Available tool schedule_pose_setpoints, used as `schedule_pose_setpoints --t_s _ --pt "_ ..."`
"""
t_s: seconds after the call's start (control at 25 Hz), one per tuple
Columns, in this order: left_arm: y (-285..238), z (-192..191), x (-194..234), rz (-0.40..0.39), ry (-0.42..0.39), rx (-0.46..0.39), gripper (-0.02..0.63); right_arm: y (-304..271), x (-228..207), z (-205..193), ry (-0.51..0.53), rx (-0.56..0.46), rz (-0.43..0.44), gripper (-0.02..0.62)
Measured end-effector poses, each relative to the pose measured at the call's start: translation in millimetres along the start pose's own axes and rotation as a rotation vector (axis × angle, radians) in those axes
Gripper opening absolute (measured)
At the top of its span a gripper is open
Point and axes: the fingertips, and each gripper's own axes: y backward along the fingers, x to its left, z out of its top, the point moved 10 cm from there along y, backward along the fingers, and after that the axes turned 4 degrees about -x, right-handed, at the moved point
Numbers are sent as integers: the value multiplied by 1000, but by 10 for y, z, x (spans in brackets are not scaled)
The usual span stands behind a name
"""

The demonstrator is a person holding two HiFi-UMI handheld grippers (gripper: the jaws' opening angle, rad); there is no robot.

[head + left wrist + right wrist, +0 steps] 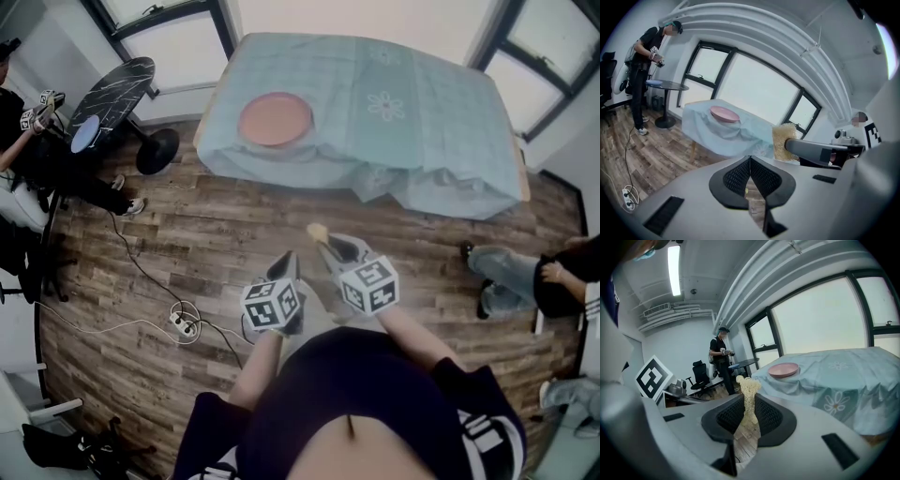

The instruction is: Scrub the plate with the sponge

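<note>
1. Well ahead of both claws stood the tabletop [422,112], the largest thing in view. With wooden floor [187,244] between it and the claws, the step in hand looked like the approach, and no scrubbing had begun.
2. Over that tabletop hung a pale blue cloth [450,187]. It was soft and rumpled, printed with daisy shapes, and it fell in loose folds on the side facing the claws.
3. Ahead of the left claw [286,267] and well apart from it, the plate [275,120] lay on the cloth. It was round, shallow, smooth and pink.
4. The left claw was clenched on nothing, its ribbed black pads [764,176] pressed together.
5. Just beside it, the right claw [330,246] was grasping the sponge [318,231]. This was a pale yellow piece of coarse, open mesh, squeezed thin between the pads and spreading out beyond the tips.
6. The next move probably called for carrying the sponge forward and down onto the plate's face. The left claw would probably need to release and steady the rim, since the loose cloth might let the plate slide.
</note>
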Motion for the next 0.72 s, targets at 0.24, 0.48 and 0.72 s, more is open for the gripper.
schedule_pose_setpoints --t_s 0.24,0.48,0.72 --pt "-50 77 26 6 5 -2 12 -65 -22 25 -12 -13 6 66" --pt "-180 231 133 0 1 -7 12 -258 -84 106 -26 -9 3 66" --pt "-444 443 332 -23 5 1 12 -561 -220 274 -9 0 -32 66"
